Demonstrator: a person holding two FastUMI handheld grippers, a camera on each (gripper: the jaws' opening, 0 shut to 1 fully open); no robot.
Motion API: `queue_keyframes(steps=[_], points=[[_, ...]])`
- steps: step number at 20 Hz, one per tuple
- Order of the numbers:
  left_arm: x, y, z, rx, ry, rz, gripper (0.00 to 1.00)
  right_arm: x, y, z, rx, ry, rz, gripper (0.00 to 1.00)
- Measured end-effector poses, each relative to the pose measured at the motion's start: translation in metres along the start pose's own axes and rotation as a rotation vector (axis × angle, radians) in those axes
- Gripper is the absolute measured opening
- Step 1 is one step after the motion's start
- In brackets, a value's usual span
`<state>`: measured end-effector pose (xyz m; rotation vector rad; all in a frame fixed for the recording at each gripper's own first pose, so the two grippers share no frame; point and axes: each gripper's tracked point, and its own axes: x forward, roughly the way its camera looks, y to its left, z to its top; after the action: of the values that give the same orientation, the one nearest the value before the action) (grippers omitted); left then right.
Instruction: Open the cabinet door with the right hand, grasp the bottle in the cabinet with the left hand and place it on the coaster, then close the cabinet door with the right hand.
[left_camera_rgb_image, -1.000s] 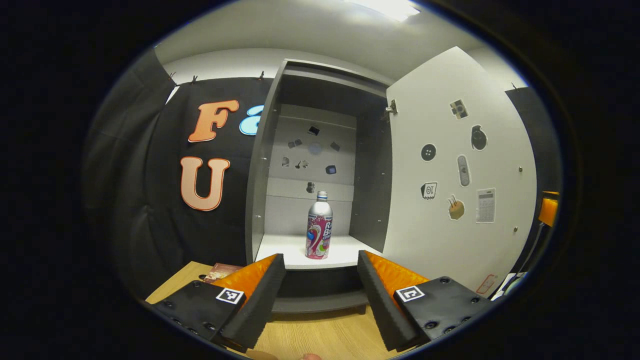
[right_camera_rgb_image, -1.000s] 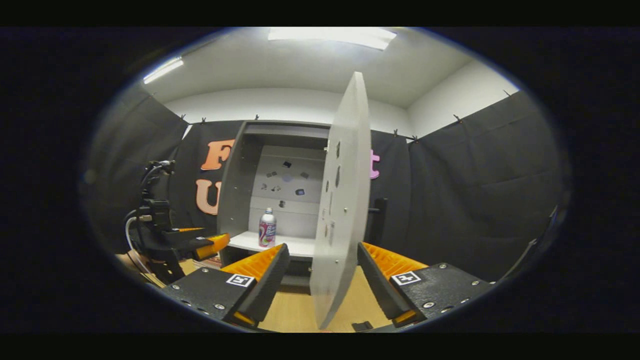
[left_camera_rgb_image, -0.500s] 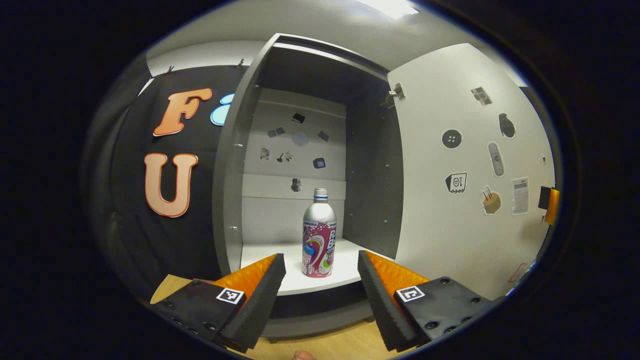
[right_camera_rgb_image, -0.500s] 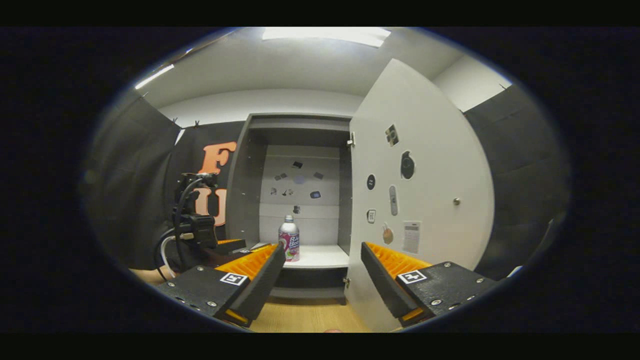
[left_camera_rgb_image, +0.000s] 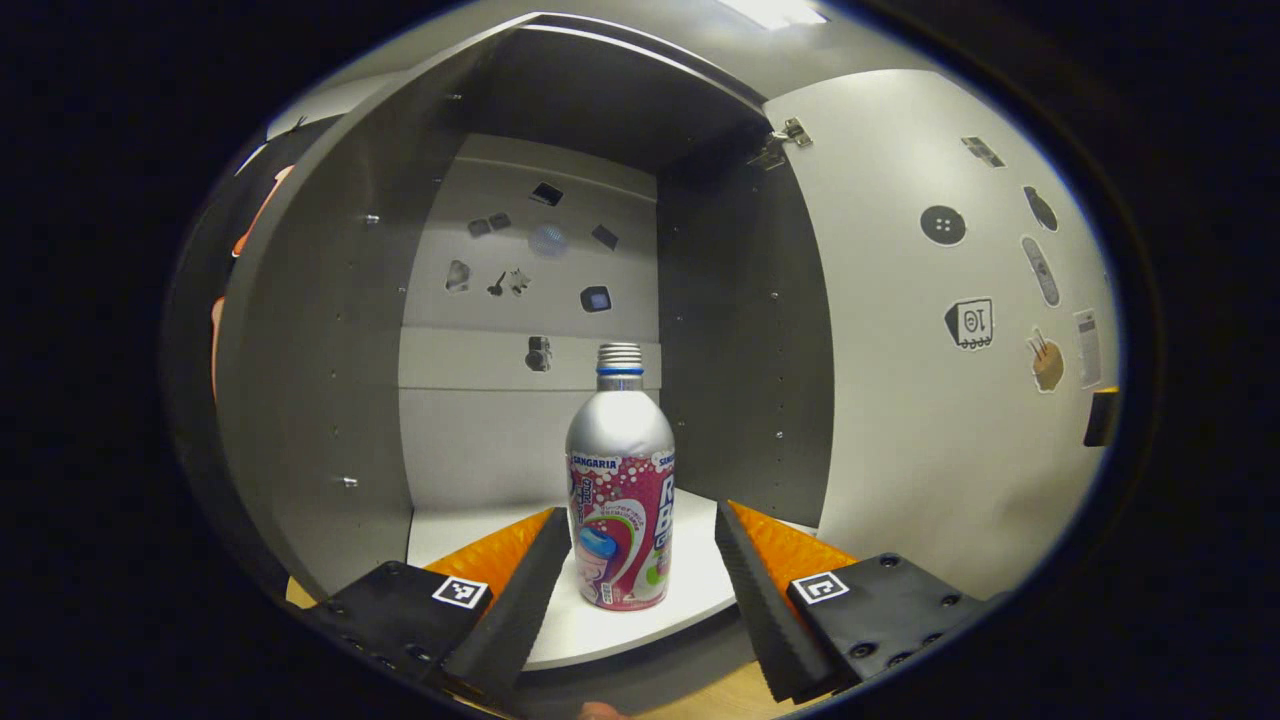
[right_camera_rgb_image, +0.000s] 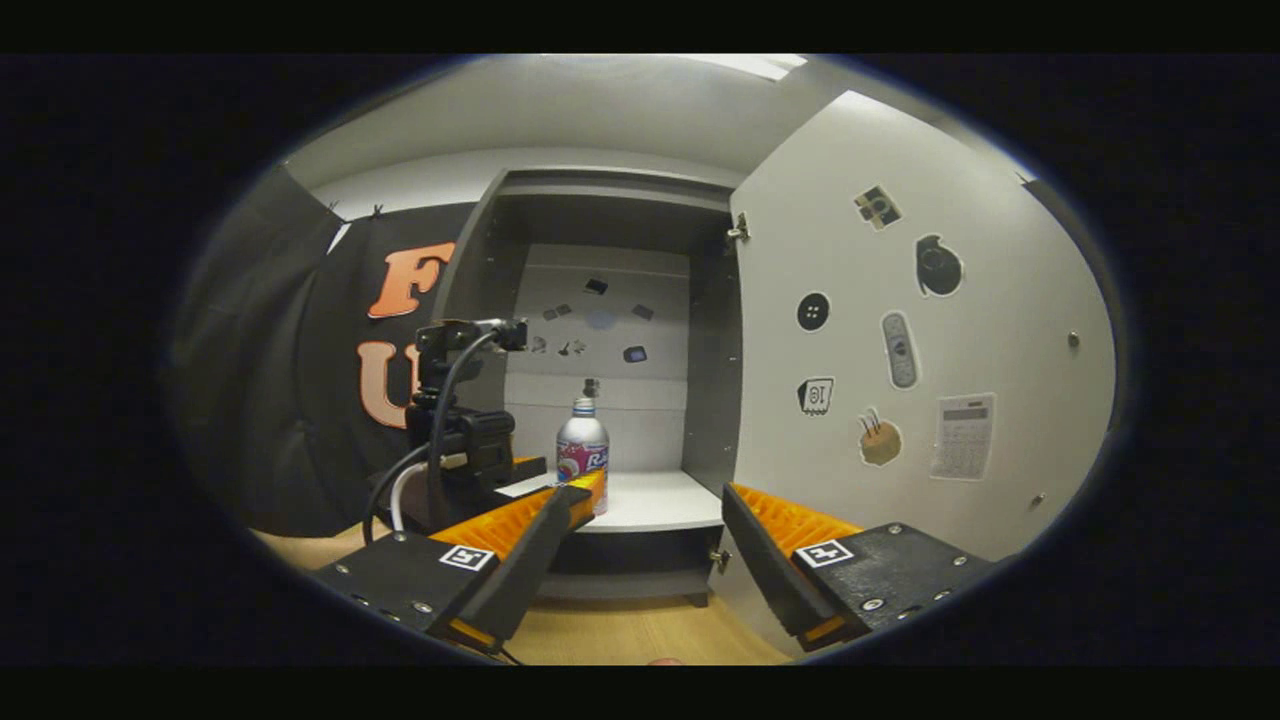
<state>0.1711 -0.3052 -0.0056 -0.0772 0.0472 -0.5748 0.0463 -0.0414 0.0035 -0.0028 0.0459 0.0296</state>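
Shelf (left_camera_rgb_image: 640, 620) white, bottle (left_camera_rgb_image: 620, 500) upright | cabinet door (right_camera_rgb_image: 920, 350) open | wooden tabletop (right_camera_rgb_image: 620, 635)

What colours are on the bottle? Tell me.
Silver top and neck, pink patterned label on the bottle; the left gripper view shows it best.

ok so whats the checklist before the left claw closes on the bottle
1. Cabinet door swung open, out of the approach: ok.
2. Bottle upright on the shelf: ok.
3. Left claw open wider than the bottle: ok.
4. Bottle centred between the fingers: ok, with a gap showing on each side in the left gripper view.
5. Fingers far enough in to grip the body: cannot tell, since the tips overlap the bottle's lower part but depth is unclear.
6. Right claw open, holding nothing and back from the shelf: ok.
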Motion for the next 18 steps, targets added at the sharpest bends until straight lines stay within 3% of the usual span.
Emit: queue_keyframes(steps=[11,13,18], points=[[0.046,0.019,-0.018,-0.008,0.035,0.064,0.95,0.050,-0.004,-0.034,0.053,0.046,0.072,0.94],[0.046,0.019,-0.019,0.005,0.041,0.073,0.86,0.053,-0.006,-0.036,0.067,0.048,0.083,0.94],[0.041,0.020,-0.017,0.011,0.047,0.088,0.83,0.052,-0.013,-0.035,0.053,0.037,0.097,0.94]])
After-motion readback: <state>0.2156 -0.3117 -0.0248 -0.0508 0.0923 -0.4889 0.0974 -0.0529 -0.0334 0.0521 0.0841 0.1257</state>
